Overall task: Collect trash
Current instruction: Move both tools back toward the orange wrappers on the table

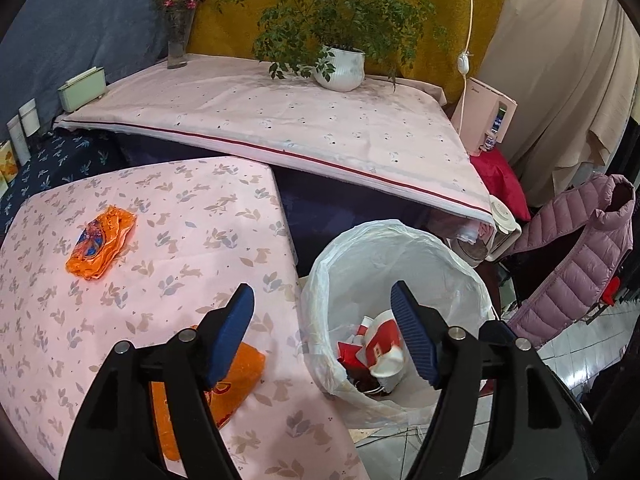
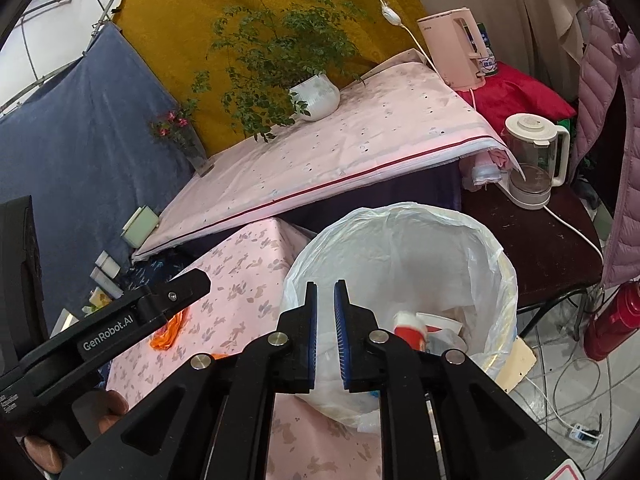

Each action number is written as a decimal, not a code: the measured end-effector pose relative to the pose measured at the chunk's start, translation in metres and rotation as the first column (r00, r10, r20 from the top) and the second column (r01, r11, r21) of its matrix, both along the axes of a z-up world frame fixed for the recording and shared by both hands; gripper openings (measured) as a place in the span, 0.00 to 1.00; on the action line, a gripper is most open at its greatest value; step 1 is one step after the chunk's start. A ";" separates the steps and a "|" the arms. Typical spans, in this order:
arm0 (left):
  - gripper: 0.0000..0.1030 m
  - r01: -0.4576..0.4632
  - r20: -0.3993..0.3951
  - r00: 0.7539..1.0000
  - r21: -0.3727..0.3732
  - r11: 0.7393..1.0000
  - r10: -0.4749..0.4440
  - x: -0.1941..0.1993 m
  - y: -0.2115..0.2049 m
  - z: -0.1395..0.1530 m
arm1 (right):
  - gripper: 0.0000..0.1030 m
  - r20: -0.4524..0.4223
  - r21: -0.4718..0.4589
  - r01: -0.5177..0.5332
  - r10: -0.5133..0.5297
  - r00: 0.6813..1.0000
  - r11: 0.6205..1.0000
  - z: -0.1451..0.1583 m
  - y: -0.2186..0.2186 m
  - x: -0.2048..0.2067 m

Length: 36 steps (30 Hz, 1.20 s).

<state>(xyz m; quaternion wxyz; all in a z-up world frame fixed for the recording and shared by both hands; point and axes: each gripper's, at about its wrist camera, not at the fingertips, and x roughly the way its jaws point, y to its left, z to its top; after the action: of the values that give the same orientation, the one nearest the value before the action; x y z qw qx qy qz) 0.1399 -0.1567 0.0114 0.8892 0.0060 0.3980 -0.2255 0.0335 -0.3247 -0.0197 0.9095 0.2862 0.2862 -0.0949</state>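
A trash bin point(image 1: 400, 240) lined with a white plastic bag stands beside the pink floral table point(image 1: 192, 216); it also shows in the right wrist view point(image 2: 404, 232). Red and white paper trash point(image 1: 380, 348) lies inside it. An orange crumpled wrapper point(image 1: 100, 244) lies on the table at the left. Another orange bag point(image 1: 236, 380) lies on the table under my left gripper. My left gripper point(image 1: 322, 296) is open and empty, above the table edge and bin. My right gripper point(image 2: 325, 292) is nearly shut and empty, over the bin's near rim.
A higher table with a pink cloth point(image 1: 280, 120) stands behind, with a potted plant point(image 1: 340, 68), a flower vase point(image 1: 178, 40) and a green box point(image 1: 82, 90). A kettle point(image 2: 536, 160) and a pink appliance point(image 2: 456, 48) stand at the right. A red thermos point(image 2: 612, 320) stands on the floor.
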 end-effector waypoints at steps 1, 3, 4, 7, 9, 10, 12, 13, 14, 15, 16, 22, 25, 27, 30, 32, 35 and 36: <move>0.65 -0.009 -0.003 1.000 0.001 1.000 0.009 0.001 0.004 -0.002 | 0.13 -0.002 -0.002 -0.005 0.005 1.000 1.000 0.000 0.003 0.000; 0.65 -0.024 -0.005 1.000 0.006 1.000 0.024 0.001 0.011 -0.004 | 0.19 -0.002 -0.003 -0.015 0.015 1.000 1.000 0.001 0.009 0.000; 0.65 -0.033 -0.004 0.999 0.009 0.999 0.033 0.001 0.015 -0.006 | 0.21 -0.002 -0.003 -0.019 0.019 1.000 1.000 0.001 0.012 0.000; 0.65 -0.058 -0.002 0.998 0.017 0.998 0.058 0.001 0.027 -0.009 | 0.28 -0.008 -0.012 -0.040 0.039 0.999 0.999 0.001 0.022 0.002; 0.65 -0.076 -0.003 0.997 0.021 0.997 0.076 0.002 0.035 -0.011 | 0.28 -0.016 -0.015 -0.053 0.053 0.998 0.998 0.000 0.028 0.003; 0.65 -0.086 -0.007 0.996 0.022 0.996 0.087 0.002 0.041 -0.012 | 0.28 -0.020 -0.016 -0.061 0.061 0.998 0.998 0.000 0.031 0.004; 0.65 -0.105 -0.011 0.994 0.022 0.994 0.105 0.003 0.050 -0.014 | 0.29 -0.025 -0.018 -0.077 0.076 0.997 0.997 -0.001 0.038 0.006; 0.65 -0.117 -0.012 0.993 0.022 0.993 0.118 0.004 0.056 -0.016 | 0.31 -0.028 -0.020 -0.083 0.082 0.996 0.996 -0.002 0.042 0.006; 0.65 -0.129 -0.013 0.991 0.023 0.991 0.130 0.005 0.062 -0.017 | 0.35 -0.029 -0.022 -0.089 0.088 0.996 0.996 -0.002 0.046 0.007; 0.65 -0.139 -0.013 0.990 0.024 0.990 0.140 0.005 0.067 -0.018 | 0.37 -0.030 -0.025 -0.097 0.096 0.995 0.995 -0.003 0.050 0.008; 0.65 -0.153 -0.014 0.988 0.025 0.988 0.153 0.006 0.073 -0.019 | 0.37 -0.034 -0.027 -0.108 0.107 0.994 0.994 -0.003 0.055 0.009; 0.65 -0.221 -0.022 0.975 0.032 0.975 0.222 0.009 0.106 -0.026 | 0.42 -0.055 -0.028 -0.163 0.161 0.985 0.986 -0.007 0.083 0.016; 0.65 -0.251 -0.024 0.967 0.035 0.967 0.252 0.010 0.121 -0.029 | 0.45 -0.067 -0.029 -0.189 0.187 0.980 0.981 -0.010 0.095 0.020; 0.65 -0.267 -0.031 0.963 0.032 0.963 0.267 0.011 0.131 -0.032 | 0.47 -0.076 -0.029 -0.203 0.200 0.977 0.979 -0.012 0.103 0.022; 0.65 -0.287 -0.038 0.957 0.030 0.957 0.288 0.012 0.146 -0.035 | 0.48 -0.092 -0.023 -0.223 0.220 0.971 0.975 -0.017 0.113 0.025; 0.65 -0.302 -0.039 0.952 0.031 0.953 0.303 0.012 0.155 -0.037 | 0.49 -0.106 -0.021 -0.238 0.235 0.966 0.971 -0.021 0.122 0.028; 0.65 -0.326 -0.050 0.944 0.026 0.945 0.327 0.014 0.169 -0.041 | 0.49 -0.122 -0.021 -0.260 0.255 0.959 0.965 -0.026 0.133 0.030; 0.65 -0.335 -0.054 0.940 0.024 0.942 0.336 0.015 0.174 -0.042 | 0.49 -0.129 -0.021 -0.268 0.263 0.956 0.963 -0.028 0.138 0.032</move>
<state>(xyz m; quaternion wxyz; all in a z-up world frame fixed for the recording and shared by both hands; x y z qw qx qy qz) 0.1552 0.0174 -0.0308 0.9027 -0.0622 0.4202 -0.0679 0.0652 -0.1871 -0.0477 0.8996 0.2215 0.3764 0.0048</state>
